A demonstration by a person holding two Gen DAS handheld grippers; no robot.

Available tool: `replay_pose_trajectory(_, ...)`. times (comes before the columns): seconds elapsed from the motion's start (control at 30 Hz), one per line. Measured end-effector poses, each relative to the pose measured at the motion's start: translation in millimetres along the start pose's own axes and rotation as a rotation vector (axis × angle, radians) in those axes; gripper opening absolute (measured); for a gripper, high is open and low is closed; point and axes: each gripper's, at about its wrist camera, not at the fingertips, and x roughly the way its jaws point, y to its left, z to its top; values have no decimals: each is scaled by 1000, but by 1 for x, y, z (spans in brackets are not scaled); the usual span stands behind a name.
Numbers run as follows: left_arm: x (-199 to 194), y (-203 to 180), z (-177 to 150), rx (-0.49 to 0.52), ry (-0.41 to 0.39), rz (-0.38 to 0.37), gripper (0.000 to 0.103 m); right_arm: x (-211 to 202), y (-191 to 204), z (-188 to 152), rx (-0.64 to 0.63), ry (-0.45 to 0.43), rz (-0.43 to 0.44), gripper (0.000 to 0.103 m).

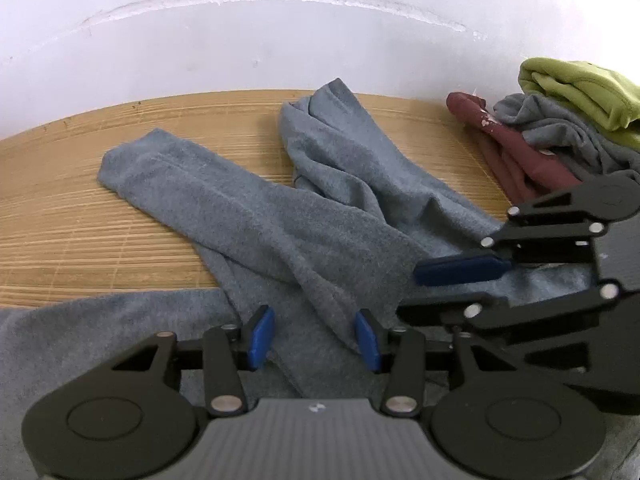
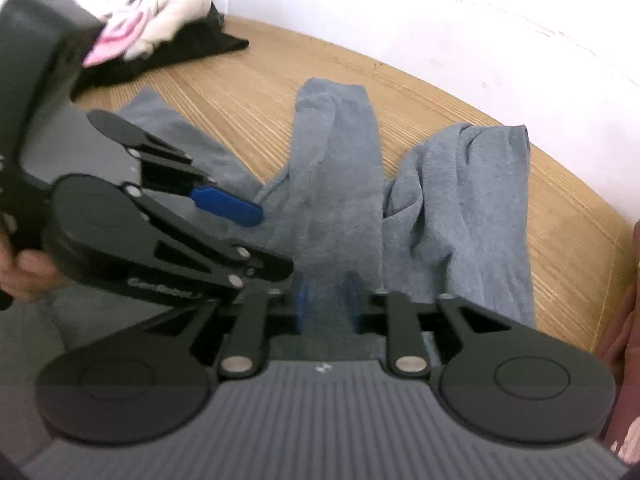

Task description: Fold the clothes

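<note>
Left claw (image 1: 314, 336) nearest the lens, spread, blue pads astride a ridge of the grey-blue garment (image 1: 256, 216) without pressing it. Right claw (image 2: 326, 300) just beside, slightly parted, pads close either side of the same cloth, no clear pinch to be made out through the blur. Garment sprawled on the tabletop (image 1: 80, 216), directly ahead of both claws, its two long limbs running away toward the wall (image 1: 280, 40), one angled left, one nearly straight. Both claws at the near hem, about equally close. Probably next: pinch here, draw the near edge forward along those limbs. Heap of other clothes (image 1: 560, 120) off to the right, apart.
</note>
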Motion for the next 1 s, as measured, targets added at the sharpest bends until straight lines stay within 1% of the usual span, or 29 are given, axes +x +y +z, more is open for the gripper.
replay_pose_trajectory(0.03, 0, 2, 0, -3, -2, -6, 45, 5, 0, 0, -7, 17, -2, 25)
replay_pose_trajectory(0.1, -2, 6, -1, -13, -6, -26, 46, 15, -1, -1, -21, 52, -7, 28)
replay_pose_trajectory(0.23, -8, 9, 0, -26, 4, -55, 47, 15, -3, -7, -9, 47, -4, 33)
replay_pose_trajectory(0.3, -15, 14, -2, -62, 6, -95, 47, 17, -7, -5, 2, 58, 5, 36)
replay_pose_trajectory(0.37, -18, 19, -7, -85, 21, -116, 48, 17, -12, -4, 26, 69, 25, 36)
replay_pose_trajectory(0.4, -16, 21, -9, -86, 49, -117, 48, 15, -14, -4, 41, 75, 38, 37)
replay_pose_trajectory(0.47, -17, 17, -14, -36, 38, -93, 47, 10, -17, -5, 73, 86, 66, 38)
replay_pose_trajectory(0.5, -18, 11, -15, 9, 37, -67, 47, 13, -18, -5, 80, 90, 76, 41)
replay_pose_trajectory(0.6, -19, -4, -17, 86, 29, -6, 50, 16, -13, -5, 34, 81, 71, 45)
replay_pose_trajectory(0.7, -20, -2, -18, 71, 24, -5, 51, 16, -10, -6, 38, 83, 68, 45)
replay_pose_trajectory(0.77, -20, -1, -18, 77, 27, -8, 51, 16, -12, -5, 62, 84, 85, 41)
replay_pose_trajectory(0.8, -20, -1, -17, 81, 29, -8, 51, 16, -12, -5, 75, 85, 94, 33)
replay_pose_trajectory(0.83, -19, -1, -17, 81, 29, -7, 51, 16, -11, -6, 81, 81, 87, 23)
replay_pose_trajectory(0.9, -19, -1, -17, 81, 29, -4, 51, 16, -9, -6, 94, 74, 73, 12)
replay_pose_trajectory(1.0, -18, -1, -18, 84, 28, -1, 52, 15, -8, -6, 126, 64, 48, 6)
